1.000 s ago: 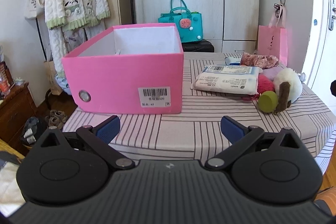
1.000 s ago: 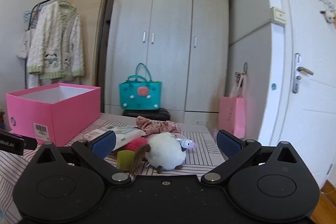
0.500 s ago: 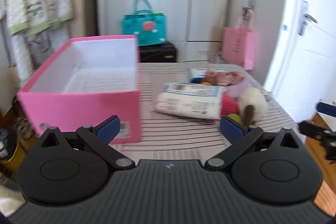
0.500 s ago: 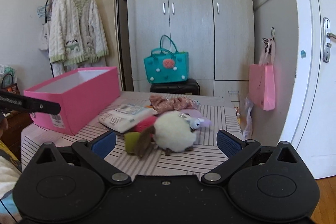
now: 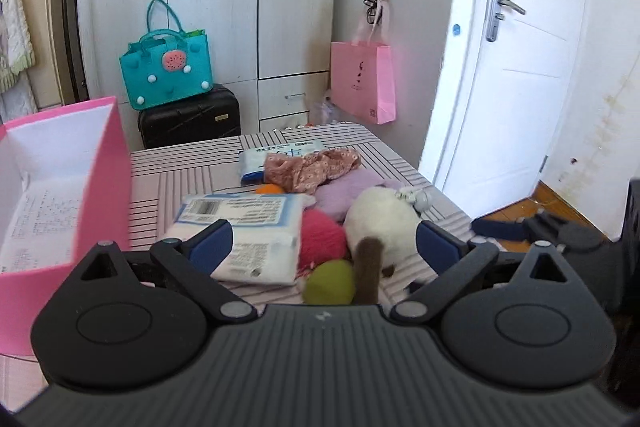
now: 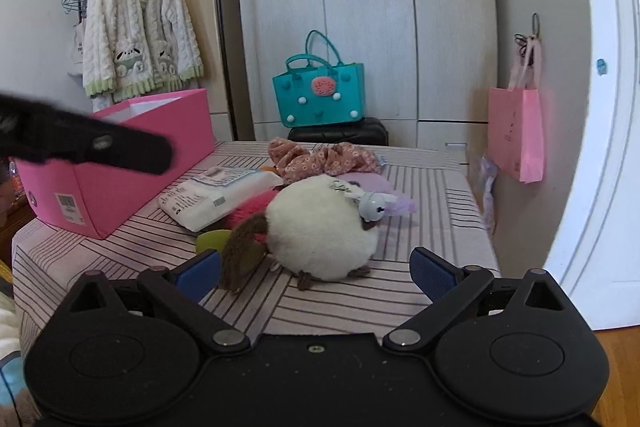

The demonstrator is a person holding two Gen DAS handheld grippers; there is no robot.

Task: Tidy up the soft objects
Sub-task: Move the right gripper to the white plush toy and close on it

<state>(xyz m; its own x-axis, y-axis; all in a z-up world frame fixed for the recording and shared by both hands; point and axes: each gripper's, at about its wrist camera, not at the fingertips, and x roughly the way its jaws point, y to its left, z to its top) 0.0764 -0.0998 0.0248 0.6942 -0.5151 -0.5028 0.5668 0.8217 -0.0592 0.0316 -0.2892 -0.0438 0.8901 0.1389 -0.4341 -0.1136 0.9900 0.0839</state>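
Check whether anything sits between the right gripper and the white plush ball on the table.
Nothing visible does. The right gripper is open and the white plush ball lies just ahead of its fingertips on the striped table. Only the ball's own brown tail reaches toward the left fingertip.

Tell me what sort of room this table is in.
Most likely a bedroom in a home: a tall grey wardrobe fills the back wall, a knitted cardigan hangs on a clothes rail, and a small suitcase with a teal handbag on top sits by the wardrobe.
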